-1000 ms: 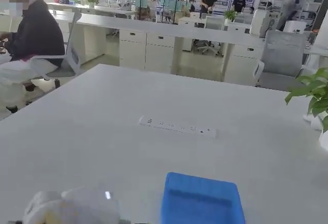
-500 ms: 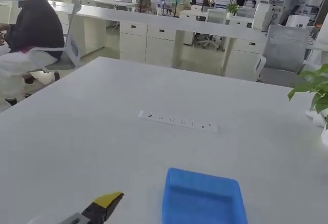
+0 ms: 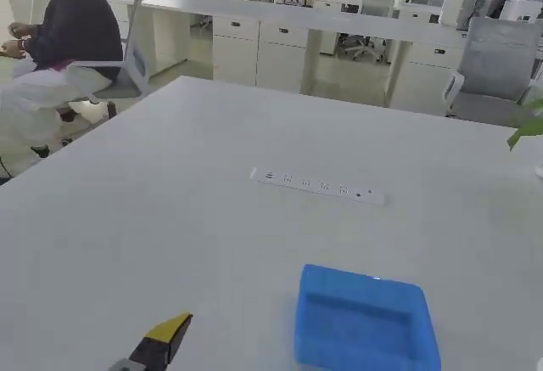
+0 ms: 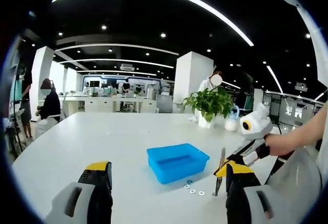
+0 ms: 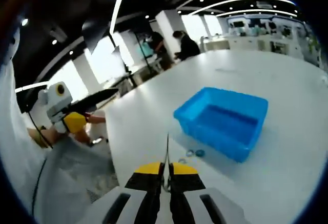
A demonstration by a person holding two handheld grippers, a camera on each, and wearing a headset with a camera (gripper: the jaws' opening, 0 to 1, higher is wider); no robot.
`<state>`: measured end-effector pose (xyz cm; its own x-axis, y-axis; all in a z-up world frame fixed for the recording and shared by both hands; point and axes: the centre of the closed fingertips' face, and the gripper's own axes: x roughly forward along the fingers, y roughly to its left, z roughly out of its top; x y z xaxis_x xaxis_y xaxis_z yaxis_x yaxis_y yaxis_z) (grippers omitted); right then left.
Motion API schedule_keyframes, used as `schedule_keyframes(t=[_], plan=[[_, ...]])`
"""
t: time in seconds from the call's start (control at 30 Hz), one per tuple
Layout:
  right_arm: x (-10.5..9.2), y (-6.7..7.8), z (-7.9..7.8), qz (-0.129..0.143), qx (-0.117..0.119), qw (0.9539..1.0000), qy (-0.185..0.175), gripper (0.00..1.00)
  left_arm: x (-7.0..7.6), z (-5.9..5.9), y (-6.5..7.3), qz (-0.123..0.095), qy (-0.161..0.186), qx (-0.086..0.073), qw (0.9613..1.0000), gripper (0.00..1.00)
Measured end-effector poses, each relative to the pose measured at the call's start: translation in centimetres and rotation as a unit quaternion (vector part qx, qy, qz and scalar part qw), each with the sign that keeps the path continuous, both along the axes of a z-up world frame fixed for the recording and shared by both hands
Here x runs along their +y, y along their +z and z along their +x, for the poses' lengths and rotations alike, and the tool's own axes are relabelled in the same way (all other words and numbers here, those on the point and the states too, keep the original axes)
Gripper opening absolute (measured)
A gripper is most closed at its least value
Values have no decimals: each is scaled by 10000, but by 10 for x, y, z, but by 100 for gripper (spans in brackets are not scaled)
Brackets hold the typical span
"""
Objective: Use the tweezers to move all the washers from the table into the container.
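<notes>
Our head view has tipped down, blue rectangular plastic container [image 3: 365, 324] at 5 o'clock; left gripper [image 4: 167, 168], jaws wide, shows us small metal washers [image 4: 192, 187] on the white table [image 4: 118, 142] at the container's 5 o'clock, right gripper [image 5: 165, 170] pinching slim metal tweezers [image 5: 167, 149].

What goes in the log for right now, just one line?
left gripper: open, empty | right gripper: shut on tweezers | washers: on table beside blue container
</notes>
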<state>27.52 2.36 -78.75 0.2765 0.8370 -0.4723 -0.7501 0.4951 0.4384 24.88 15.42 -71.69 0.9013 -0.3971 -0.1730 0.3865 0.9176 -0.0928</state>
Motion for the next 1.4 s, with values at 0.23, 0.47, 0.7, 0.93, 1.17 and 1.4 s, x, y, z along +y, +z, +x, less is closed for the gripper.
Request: schedule_keyframes(t=[0.23,0.47,0.7,0.93,1.17,1.4], plan=[[-19,43,46,696,116,9937,-866,2,2,0,-2,-28,0,59,10000,91],[-20,54,85,660,-106,9905,-1205,2,2,0,-4,-55,-25,123,9999,89],[-13,37,114,-10,-558,9906,-1253,2,4,0,-5,-52,20,142,9999,88],[-12,5,134,-744,-788,9879,-1112,2,-2,-1,-3,-57,-107,91,9999,90],[-12,-6,137,-1089,-1054,9849,-835,3,-3,-1,4,-268,-135,-24,9995,88],[-11,-6,136,-1313,-1462,9789,-557,3,-3,-1,2,-262,-124,26,9996,88]])
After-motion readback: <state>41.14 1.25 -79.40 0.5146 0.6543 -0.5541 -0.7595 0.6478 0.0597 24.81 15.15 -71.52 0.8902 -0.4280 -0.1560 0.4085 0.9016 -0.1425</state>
